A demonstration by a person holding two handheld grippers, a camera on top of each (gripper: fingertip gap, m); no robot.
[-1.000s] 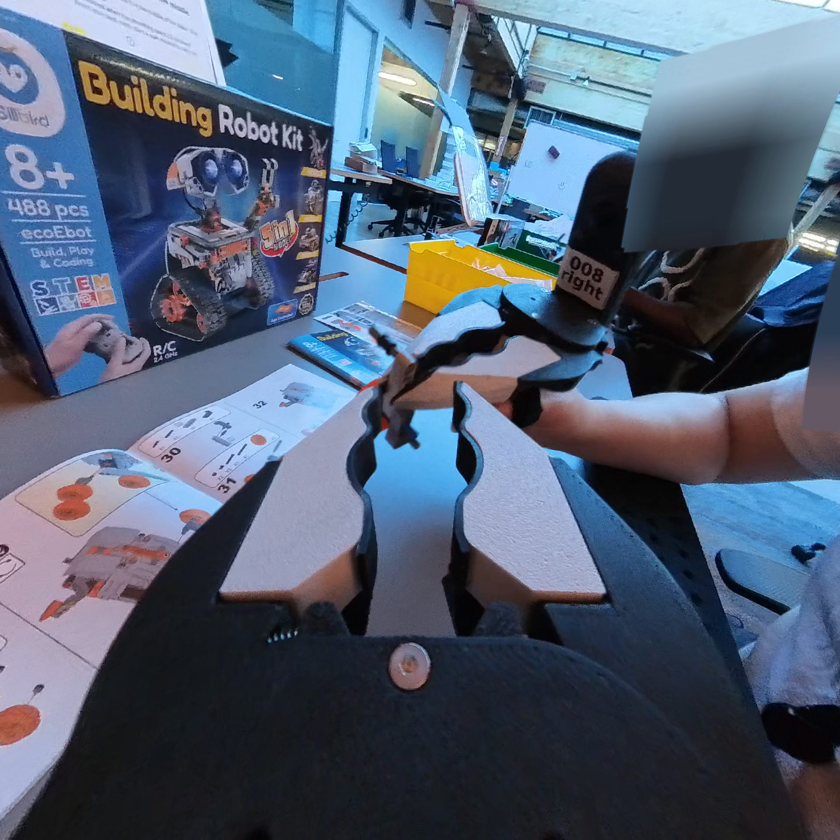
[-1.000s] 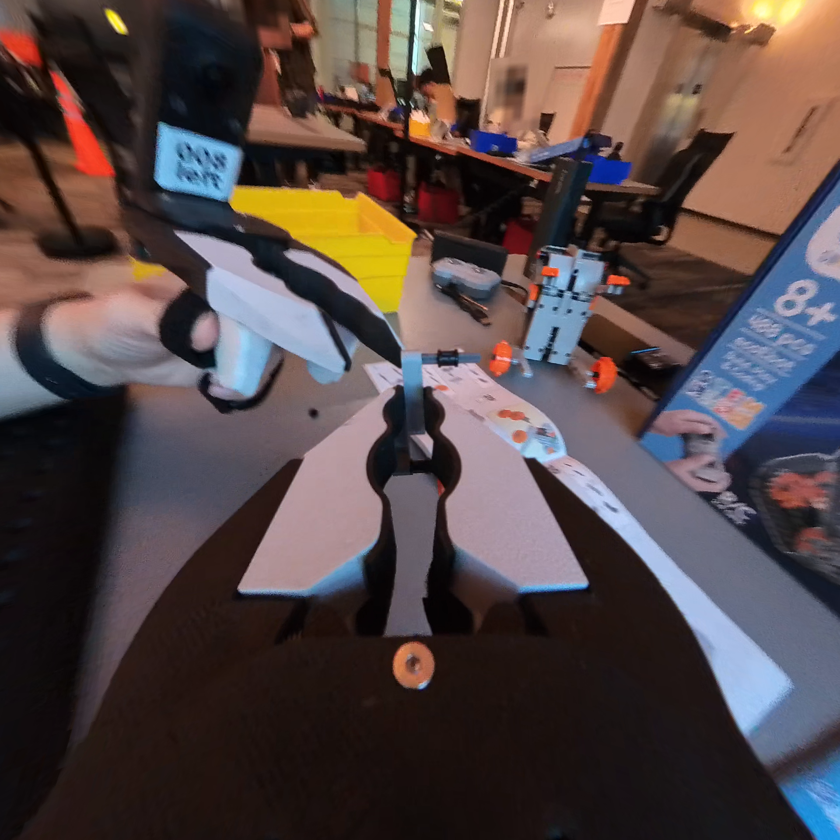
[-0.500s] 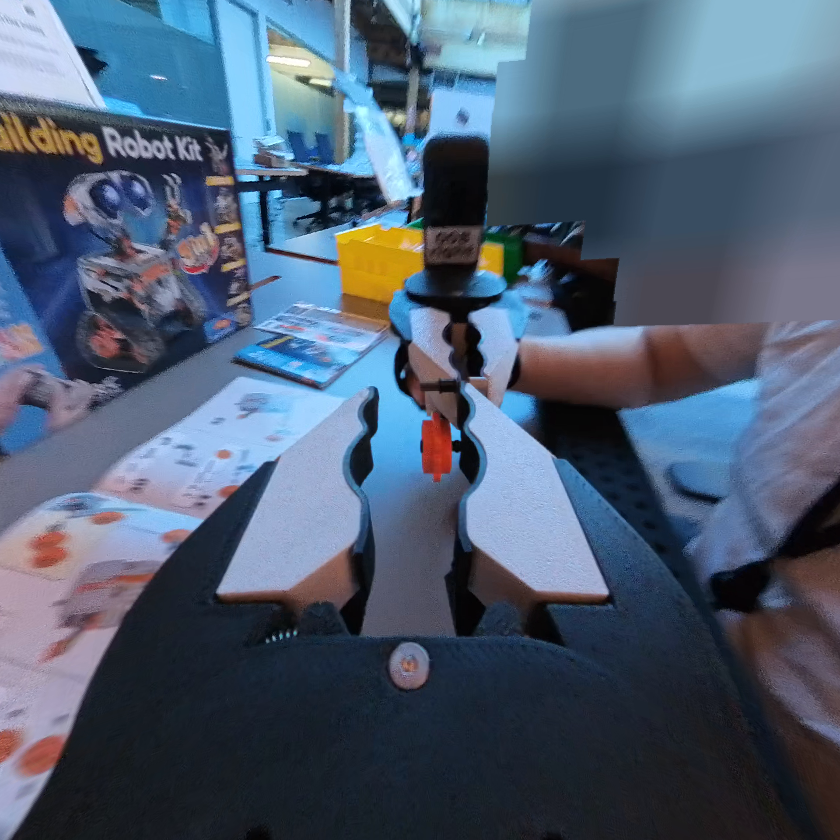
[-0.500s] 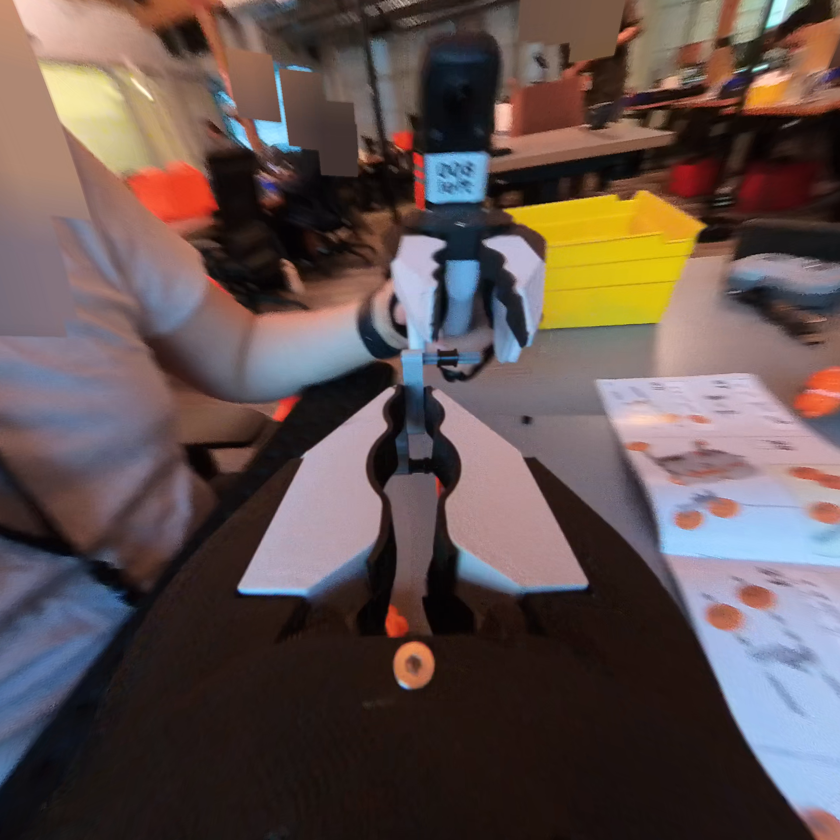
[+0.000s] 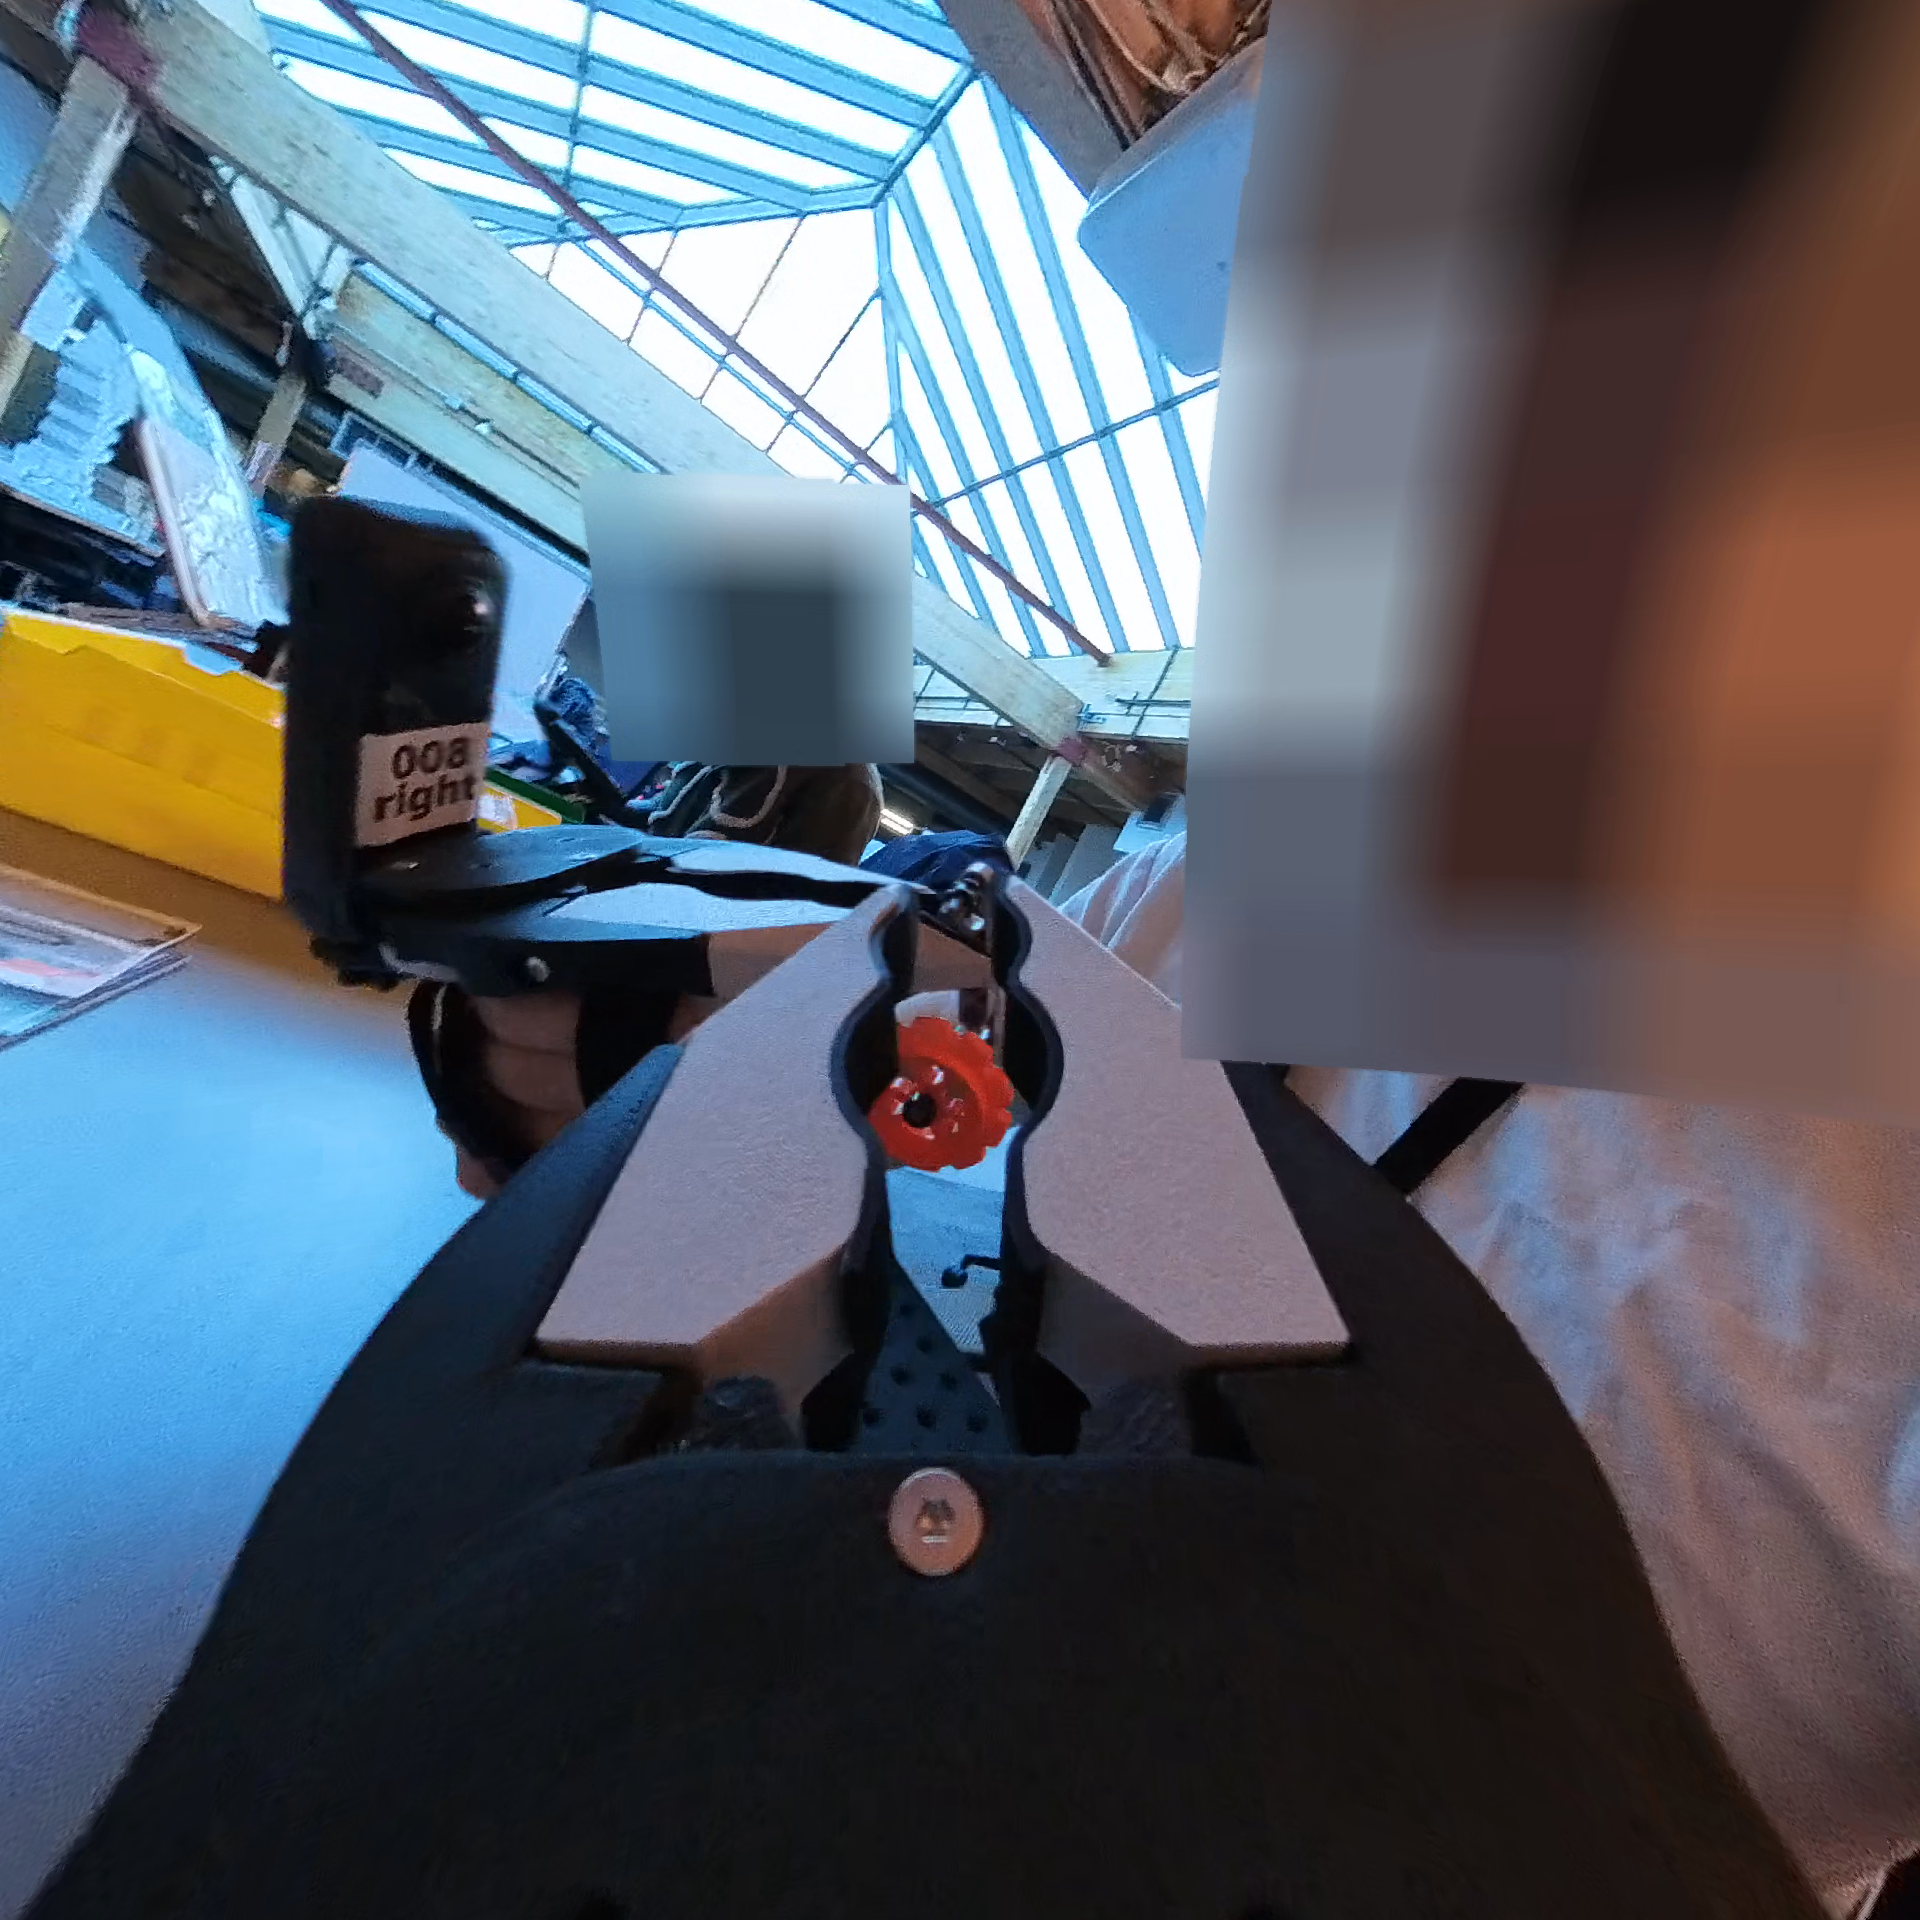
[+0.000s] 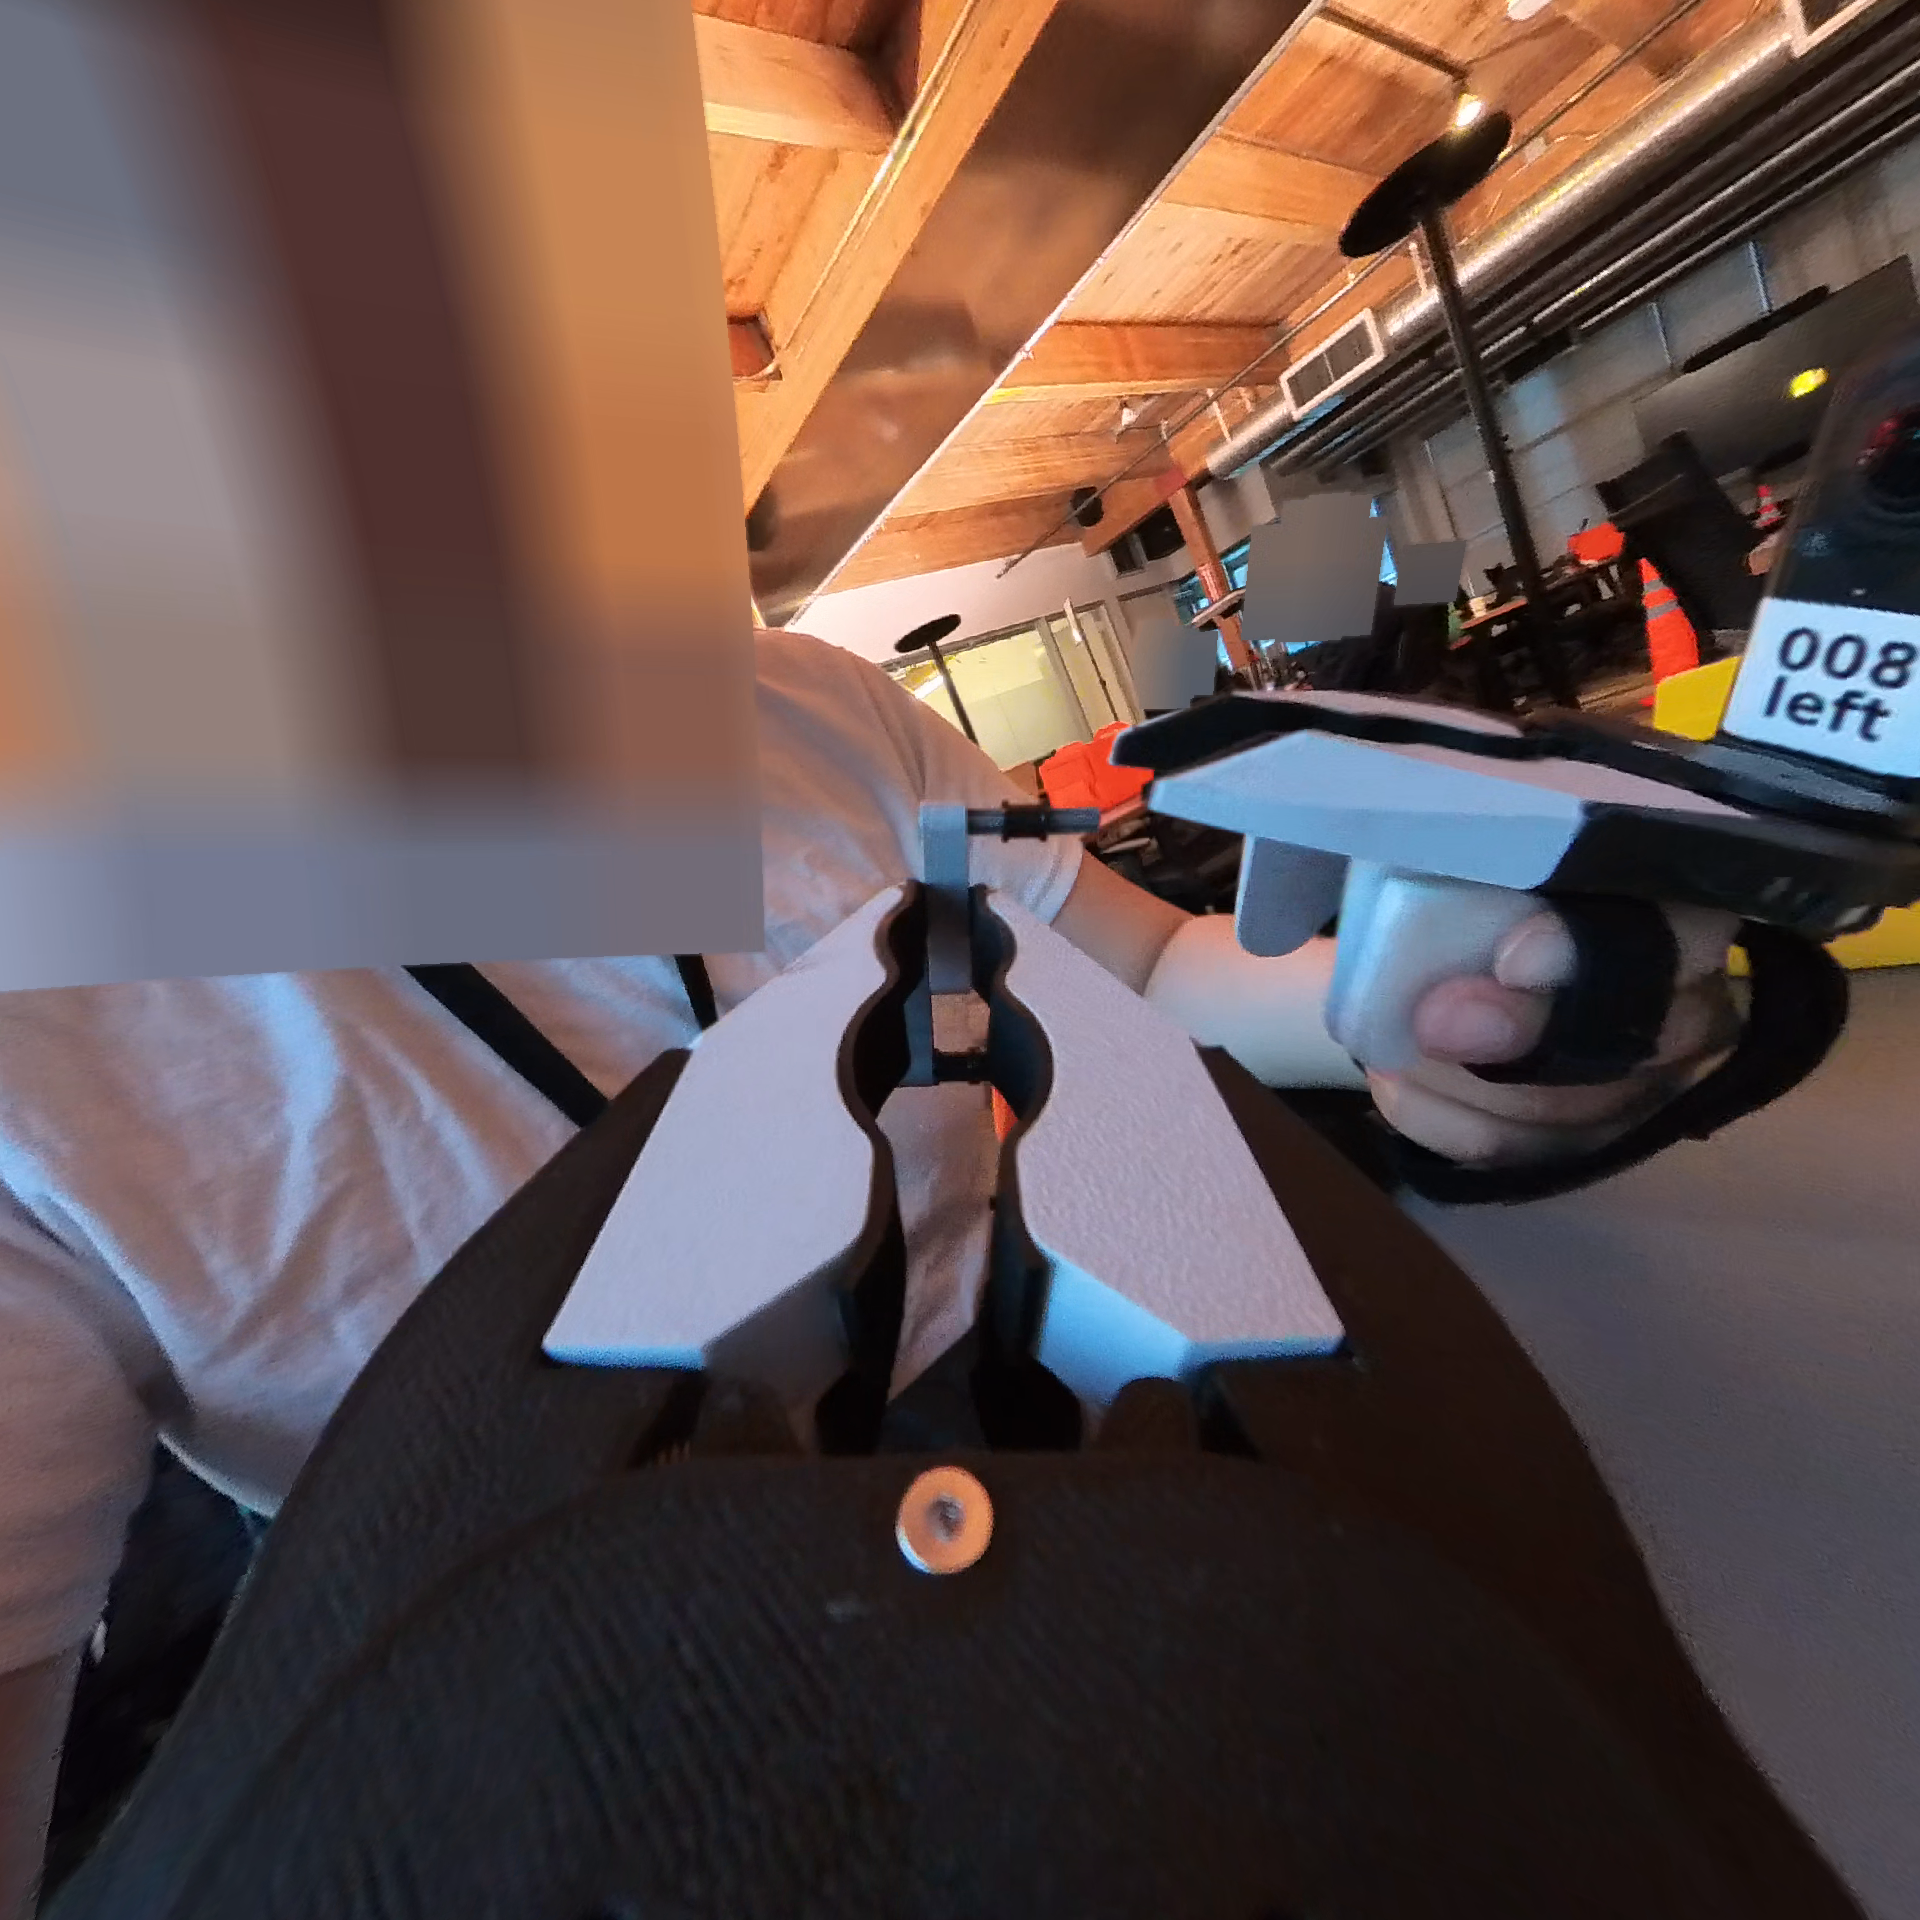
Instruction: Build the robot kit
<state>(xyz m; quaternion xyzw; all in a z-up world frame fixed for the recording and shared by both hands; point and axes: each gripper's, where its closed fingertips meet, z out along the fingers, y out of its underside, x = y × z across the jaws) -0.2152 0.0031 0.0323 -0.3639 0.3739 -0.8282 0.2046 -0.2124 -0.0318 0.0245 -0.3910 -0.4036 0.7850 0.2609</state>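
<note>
Your right tongs (image 6: 951, 935) are gripping a small grey beam (image 6: 945, 883) by its lower part, so its top stands clear above the tips and the thin black axle (image 6: 1029, 821) through it is sticking out sideways toward your left tongs (image 6: 1195, 769). An orange gear (image 5: 940, 1107) is hanging at the beam's lower end, under the right tongs. Your left tongs (image 5: 951, 914) are holding nothing, with a narrow gap showing between the fingers; whether they are fully released I cannot tell. They are hovering level just beside the axle's free end. Both tools are tilting upward, well above the grey tabletop (image 5: 156, 1195), close to your chest. A yellow bin (image 5: 125, 727) is sitting farther back.
</note>
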